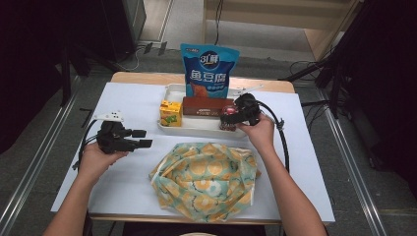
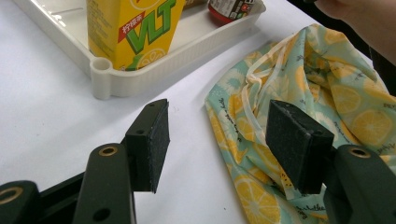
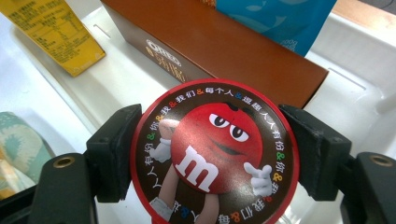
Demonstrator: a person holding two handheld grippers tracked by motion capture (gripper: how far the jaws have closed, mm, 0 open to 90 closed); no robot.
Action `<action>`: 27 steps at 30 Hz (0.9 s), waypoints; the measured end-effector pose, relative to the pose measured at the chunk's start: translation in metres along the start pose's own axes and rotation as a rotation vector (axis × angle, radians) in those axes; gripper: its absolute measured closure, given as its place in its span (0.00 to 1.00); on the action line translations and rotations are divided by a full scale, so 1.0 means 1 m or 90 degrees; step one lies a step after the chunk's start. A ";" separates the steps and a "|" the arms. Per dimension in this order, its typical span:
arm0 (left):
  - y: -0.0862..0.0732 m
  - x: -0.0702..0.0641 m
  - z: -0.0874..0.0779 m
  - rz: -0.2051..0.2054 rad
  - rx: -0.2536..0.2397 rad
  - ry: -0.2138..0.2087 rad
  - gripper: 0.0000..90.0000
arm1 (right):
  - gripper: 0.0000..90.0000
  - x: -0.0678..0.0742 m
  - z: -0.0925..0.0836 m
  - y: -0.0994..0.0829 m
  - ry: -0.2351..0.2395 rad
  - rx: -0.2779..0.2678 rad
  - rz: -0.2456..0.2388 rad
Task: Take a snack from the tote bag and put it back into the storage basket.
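Observation:
A round red M&M's tub [image 3: 212, 154] sits between the jaws of my right gripper [image 3: 212, 156], which is shut on its sides at the right end of the white tray [image 1: 172, 91]. In the high view that tub [image 1: 228, 118] shows just under the right gripper [image 1: 231, 117]. The tray also holds a yellow VLT drink carton [image 1: 170, 112], a brown box [image 1: 206, 106] and a blue snack bag [image 1: 209, 70] standing at the back. My left gripper [image 1: 141, 138] is open over the white table, left of a lemon-print cloth bag [image 1: 206, 179]. Nothing lies between its pads [image 2: 156, 140].
The white board [image 1: 123, 167] covers a wooden table, with floor rails and cables around it. The cloth bag [image 2: 317, 93] lies close to the left gripper's right jaw, and the tray corner [image 2: 100, 77] with the carton [image 2: 130, 28] is just ahead.

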State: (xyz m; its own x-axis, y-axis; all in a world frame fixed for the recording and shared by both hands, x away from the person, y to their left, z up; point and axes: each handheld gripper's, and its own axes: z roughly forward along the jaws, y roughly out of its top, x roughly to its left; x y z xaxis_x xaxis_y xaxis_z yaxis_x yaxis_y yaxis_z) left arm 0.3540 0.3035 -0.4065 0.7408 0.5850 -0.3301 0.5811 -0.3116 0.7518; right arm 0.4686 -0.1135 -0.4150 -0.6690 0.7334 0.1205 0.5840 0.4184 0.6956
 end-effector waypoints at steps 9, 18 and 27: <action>0.000 0.000 0.000 0.001 0.003 -0.001 0.44 | 0.29 0.000 0.010 -0.005 -0.008 0.001 -0.004; 0.000 0.000 0.000 0.001 0.002 0.001 0.44 | 0.23 0.000 0.008 -0.007 0.034 -0.010 0.001; 0.001 0.002 -0.001 0.004 0.003 0.003 0.44 | 0.29 0.005 -0.009 -0.012 -0.006 -0.016 -0.022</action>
State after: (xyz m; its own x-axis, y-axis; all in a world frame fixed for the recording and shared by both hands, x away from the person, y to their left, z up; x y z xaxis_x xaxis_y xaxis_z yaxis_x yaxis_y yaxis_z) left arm 0.3554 0.3049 -0.4063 0.7426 0.5868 -0.3228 0.5783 -0.3189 0.7509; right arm 0.4536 -0.1194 -0.4162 -0.6839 0.7240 0.0901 0.5492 0.4295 0.7169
